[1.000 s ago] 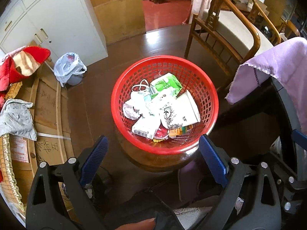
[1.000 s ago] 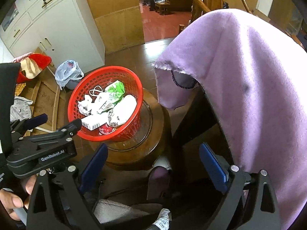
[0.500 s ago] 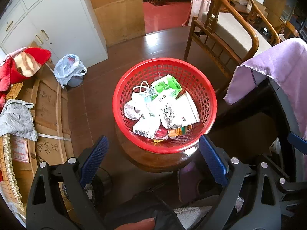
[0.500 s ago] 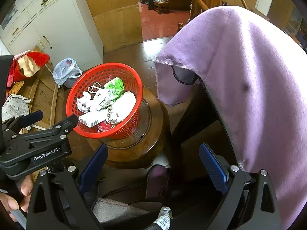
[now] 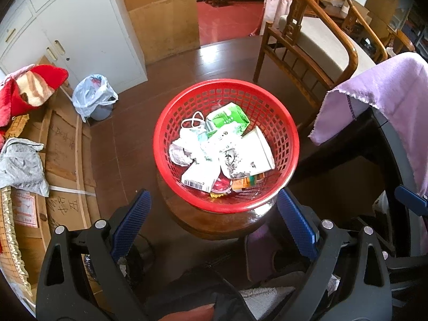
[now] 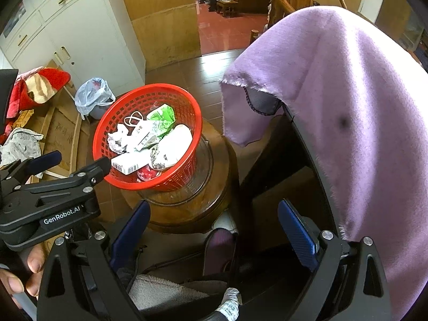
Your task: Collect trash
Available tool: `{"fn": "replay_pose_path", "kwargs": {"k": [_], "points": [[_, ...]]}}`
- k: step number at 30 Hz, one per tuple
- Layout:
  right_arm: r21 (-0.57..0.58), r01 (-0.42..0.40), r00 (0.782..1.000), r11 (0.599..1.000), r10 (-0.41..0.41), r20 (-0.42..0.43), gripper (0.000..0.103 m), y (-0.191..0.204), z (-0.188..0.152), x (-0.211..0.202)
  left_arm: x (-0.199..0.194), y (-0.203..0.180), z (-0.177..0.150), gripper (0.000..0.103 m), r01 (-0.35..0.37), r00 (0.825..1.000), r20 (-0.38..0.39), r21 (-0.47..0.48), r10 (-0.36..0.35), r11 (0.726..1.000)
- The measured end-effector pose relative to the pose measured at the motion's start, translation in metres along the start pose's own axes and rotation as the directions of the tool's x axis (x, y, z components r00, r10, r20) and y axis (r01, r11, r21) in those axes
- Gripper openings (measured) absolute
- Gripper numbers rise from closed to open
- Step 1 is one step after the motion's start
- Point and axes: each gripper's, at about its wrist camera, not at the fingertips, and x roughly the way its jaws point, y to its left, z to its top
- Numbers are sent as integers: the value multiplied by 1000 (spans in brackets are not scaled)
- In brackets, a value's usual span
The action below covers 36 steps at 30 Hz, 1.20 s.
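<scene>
A red mesh basket [image 5: 286, 131] sits on a round wooden stool [image 5: 214, 222]; it also shows in the right wrist view [image 6: 112, 117]. It holds several pieces of trash: a green carton [image 5: 227, 115], a white box with a barcode [image 5: 199, 175], crumpled paper [image 5: 180, 152] and a white paper cup [image 5: 251, 155]. My left gripper [image 5: 214, 214] is open and empty, above and in front of the basket. My right gripper [image 6: 212, 220] is open and empty, to the right of the basket, above the stool's edge.
A purple cloth [image 6: 334, 107] hangs over a dark table edge at the right. A wooden armchair [image 5: 307, 40] stands behind the basket. A small bin lined with a plastic bag [image 5: 93, 96] stands by the white cabinet [image 5: 80, 26]. Cardboard and fabric lie at the left.
Both grippers have pulled back and up a little, so the basket sits slightly farther off in both views. The jaws stay open.
</scene>
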Motion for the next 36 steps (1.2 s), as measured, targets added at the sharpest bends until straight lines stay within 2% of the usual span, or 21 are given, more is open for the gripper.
{"fn": "replay_pose_path", "kwargs": {"k": [36], "points": [[1,6,1000,1000,-6,-10,94,0,-1,2,-2,1,0,92,-15,1000,5,-18,15,1000]]}}
